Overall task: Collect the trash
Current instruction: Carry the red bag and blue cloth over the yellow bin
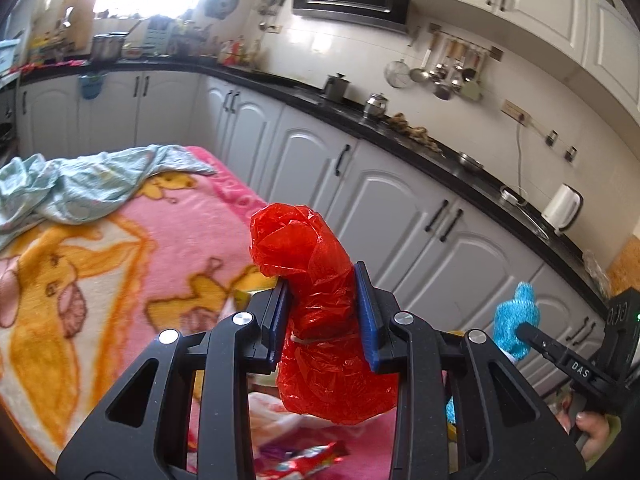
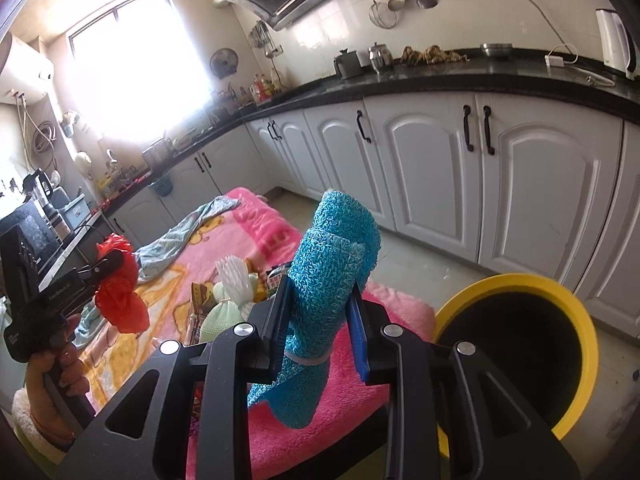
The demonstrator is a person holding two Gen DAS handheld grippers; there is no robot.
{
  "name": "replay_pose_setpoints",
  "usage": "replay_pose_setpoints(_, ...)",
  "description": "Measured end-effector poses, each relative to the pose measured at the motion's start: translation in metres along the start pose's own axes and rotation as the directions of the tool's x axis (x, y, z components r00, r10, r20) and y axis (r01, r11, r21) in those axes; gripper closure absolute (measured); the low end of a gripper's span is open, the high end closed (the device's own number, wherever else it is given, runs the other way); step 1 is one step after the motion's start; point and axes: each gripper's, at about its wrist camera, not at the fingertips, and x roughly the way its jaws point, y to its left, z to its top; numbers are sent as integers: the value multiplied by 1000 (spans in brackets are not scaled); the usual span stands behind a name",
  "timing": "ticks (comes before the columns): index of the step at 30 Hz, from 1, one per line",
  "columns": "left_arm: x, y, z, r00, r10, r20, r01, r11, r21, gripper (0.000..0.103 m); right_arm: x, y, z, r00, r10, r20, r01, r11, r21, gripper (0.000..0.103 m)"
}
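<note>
In the left wrist view, the left tool (image 1: 322, 312) is clamped narrowly on a rolled red plastic bag (image 1: 316, 280), lifted clear of the pink blanket (image 1: 120, 248); a wrapper (image 1: 308, 460) lies below, uncollected.

In the right wrist view, the right tool (image 2: 318, 316) grips a rolled blue mesh (image 2: 324, 280), close beside the yellow-rimmed bin (image 2: 576, 320). Neither piece is binned, and more trash (image 2: 228, 292) waits on the blanket.

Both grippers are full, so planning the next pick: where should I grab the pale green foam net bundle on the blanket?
Grip the pale green foam net bundle at its tied neck, coming from above: the band cinches it narrowest there.
</note>
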Motion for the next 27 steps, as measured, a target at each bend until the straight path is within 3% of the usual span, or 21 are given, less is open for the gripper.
replay_pose_setpoints(11,16,-60,-6,997,-75,-19,77,994,83,80,-33,-22,4,994,-71,79,72,997,-21,77)
replay_pose_setpoints(27,50,-143,-19,983,-180,-44,185,970,155,80,-67,-59,3,960,-196,201,211,976,-58,77)
